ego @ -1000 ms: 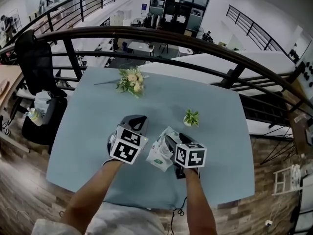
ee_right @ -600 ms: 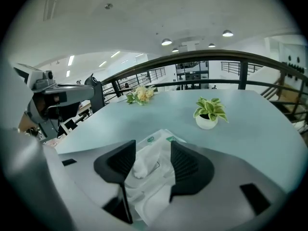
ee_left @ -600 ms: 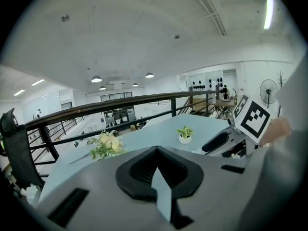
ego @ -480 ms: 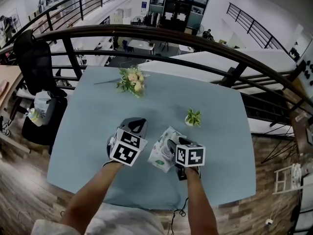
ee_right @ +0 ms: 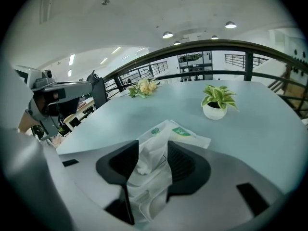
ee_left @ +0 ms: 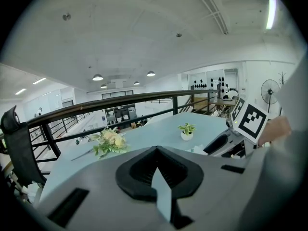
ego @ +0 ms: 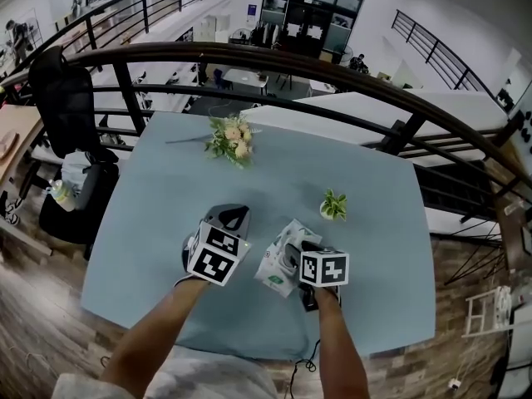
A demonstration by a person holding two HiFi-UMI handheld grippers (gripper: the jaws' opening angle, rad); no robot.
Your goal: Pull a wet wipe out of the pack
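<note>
A white wet wipe pack [ego: 272, 270] with green labels lies on the pale blue table [ego: 158, 206]. My right gripper [ego: 293, 253] points down at it from the near side. In the right gripper view the pack [ee_right: 174, 131] runs between the jaws, and a crumpled white wipe tuft [ee_right: 143, 161] sticks up from it. The right gripper [ee_right: 153, 152] is closing around that tuft, with a gap still showing beside the right pad. My left gripper [ego: 233, 217] hovers to the left of the pack. Its jaws [ee_left: 156, 150] meet at the tips with nothing between them.
A small potted plant [ego: 334, 205] stands just beyond the pack to the right. A flower bouquet [ego: 231, 138] lies at the table's far side. A dark railing [ego: 332, 69] curves behind the table, and a black chair [ego: 62, 98] stands at its left.
My right gripper has sunk a little onto the pack. The left gripper has stayed where it was.
</note>
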